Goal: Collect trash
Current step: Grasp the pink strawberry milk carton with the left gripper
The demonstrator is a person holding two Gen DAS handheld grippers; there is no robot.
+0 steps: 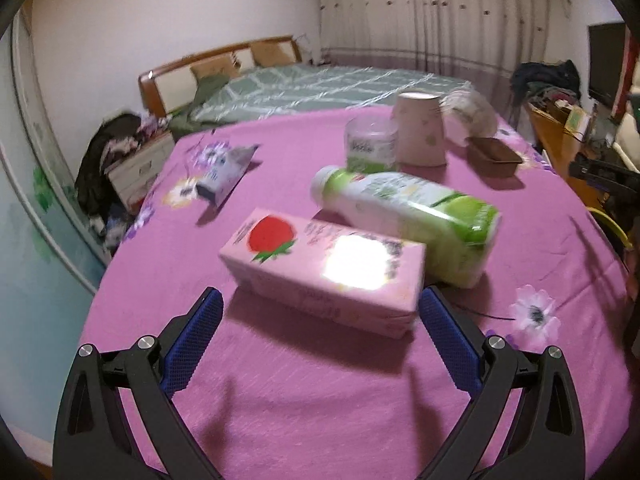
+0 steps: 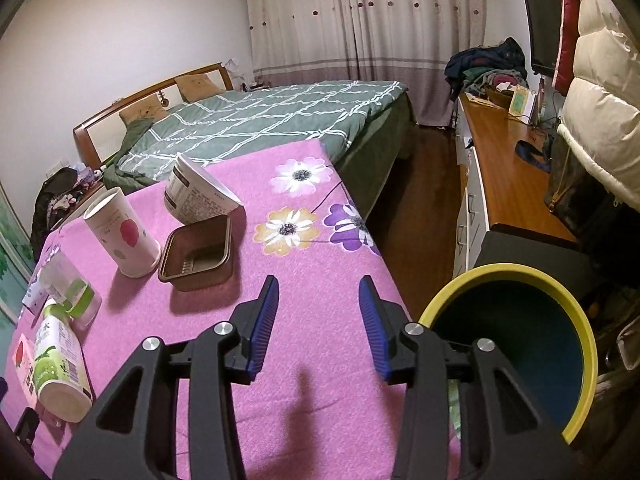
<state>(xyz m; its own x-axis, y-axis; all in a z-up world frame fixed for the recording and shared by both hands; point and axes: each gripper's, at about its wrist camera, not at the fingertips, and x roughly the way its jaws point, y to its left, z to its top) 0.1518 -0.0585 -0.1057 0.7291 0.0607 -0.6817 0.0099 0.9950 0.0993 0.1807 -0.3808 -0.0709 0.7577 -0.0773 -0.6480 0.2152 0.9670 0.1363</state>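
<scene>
A pink strawberry carton (image 1: 320,268) lies flat on the pink floral tablecloth (image 1: 304,396), just ahead of my left gripper (image 1: 321,291). That gripper is open wide, its blue pads on either side of the carton's near end and not touching it. A green-and-white bottle (image 1: 408,216) lies on its side behind the carton. My right gripper (image 2: 319,279) is open over bare cloth near the table's right edge, nothing between its fingers. The bottle (image 2: 56,364) shows at its far left. A yellow-rimmed bin (image 2: 512,272) stands beside the table, to the right.
Farther back on the table are a clear cup with a green label (image 1: 370,144), an upturned pink paper cup (image 2: 120,232), a brown plastic tray (image 2: 198,252), a tipped paper bowl (image 2: 196,192) and a crushed small carton (image 1: 224,172). A bed (image 2: 260,120) lies beyond.
</scene>
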